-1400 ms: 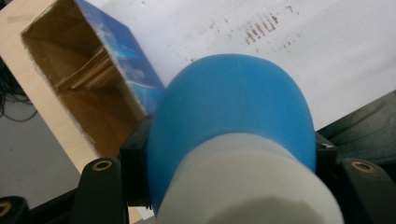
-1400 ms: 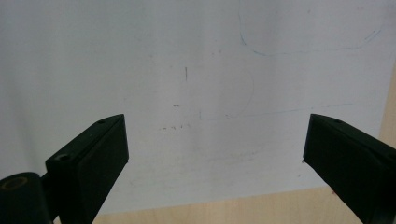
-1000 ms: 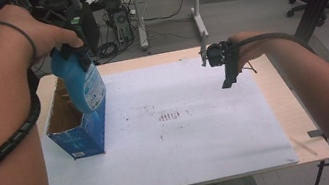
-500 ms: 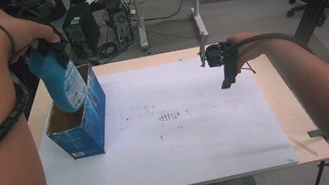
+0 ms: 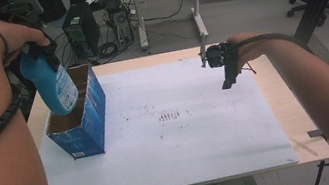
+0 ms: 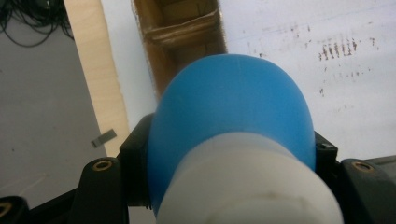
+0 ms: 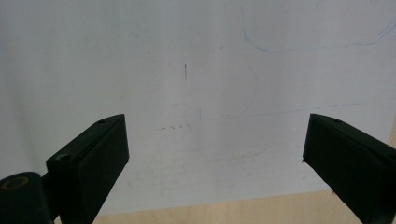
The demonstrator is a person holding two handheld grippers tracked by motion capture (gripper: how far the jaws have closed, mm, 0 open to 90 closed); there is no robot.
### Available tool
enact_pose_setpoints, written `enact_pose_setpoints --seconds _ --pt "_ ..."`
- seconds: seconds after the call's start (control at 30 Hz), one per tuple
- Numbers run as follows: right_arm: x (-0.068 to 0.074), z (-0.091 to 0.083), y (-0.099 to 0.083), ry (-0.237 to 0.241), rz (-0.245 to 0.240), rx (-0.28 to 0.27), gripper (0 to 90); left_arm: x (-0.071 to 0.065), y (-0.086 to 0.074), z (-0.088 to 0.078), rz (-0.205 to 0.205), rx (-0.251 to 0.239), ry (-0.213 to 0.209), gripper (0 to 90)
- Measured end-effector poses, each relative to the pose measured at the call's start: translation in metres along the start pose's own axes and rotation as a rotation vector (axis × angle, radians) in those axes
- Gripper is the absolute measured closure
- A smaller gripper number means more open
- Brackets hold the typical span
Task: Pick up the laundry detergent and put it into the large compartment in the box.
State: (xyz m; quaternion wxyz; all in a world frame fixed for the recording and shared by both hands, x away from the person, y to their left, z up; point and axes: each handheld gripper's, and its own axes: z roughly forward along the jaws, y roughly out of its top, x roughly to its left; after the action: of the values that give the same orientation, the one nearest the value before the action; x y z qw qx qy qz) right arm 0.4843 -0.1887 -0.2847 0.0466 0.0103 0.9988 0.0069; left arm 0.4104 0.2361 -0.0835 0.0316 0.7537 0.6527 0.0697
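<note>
A blue bottle (image 5: 52, 86), clamped near its white cap between the jaws of the left gripper (image 5: 39, 50), hangs base-down over the open top of a blue carton (image 5: 81, 119) at the left edge of the table (image 5: 285, 97). In the left gripper view the bottle (image 6: 233, 112) swells up from between the two black jaws, its rounded base toward the carton's brown cardboard inside (image 6: 187, 32). Whether the base touches the carton cannot be told. The right gripper (image 5: 228, 74) hovers well apart over the white sheet (image 5: 186, 144) at the table's far right, its jaws spread wide with nothing between them.
</note>
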Motion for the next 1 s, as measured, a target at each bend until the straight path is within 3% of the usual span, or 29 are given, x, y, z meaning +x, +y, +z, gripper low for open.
enact_pose_setpoints --seconds 0.27,0.57,1.0 --pt "0.001 0.0 0.0 0.001 -0.003 0.002 6.9 0.009 0.001 0.001 -0.037 0.004 0.003 37.8" --pt "0.001 -0.001 -0.001 0.0 -0.001 0.001 6.9 0.012 0.003 0.0 -0.051 0.009 0.005 37.8" --pt "0.0 0.0 -0.002 -0.001 0.002 0.002 7.1 0.018 0.004 0.013 -0.058 0.024 0.001 37.8"
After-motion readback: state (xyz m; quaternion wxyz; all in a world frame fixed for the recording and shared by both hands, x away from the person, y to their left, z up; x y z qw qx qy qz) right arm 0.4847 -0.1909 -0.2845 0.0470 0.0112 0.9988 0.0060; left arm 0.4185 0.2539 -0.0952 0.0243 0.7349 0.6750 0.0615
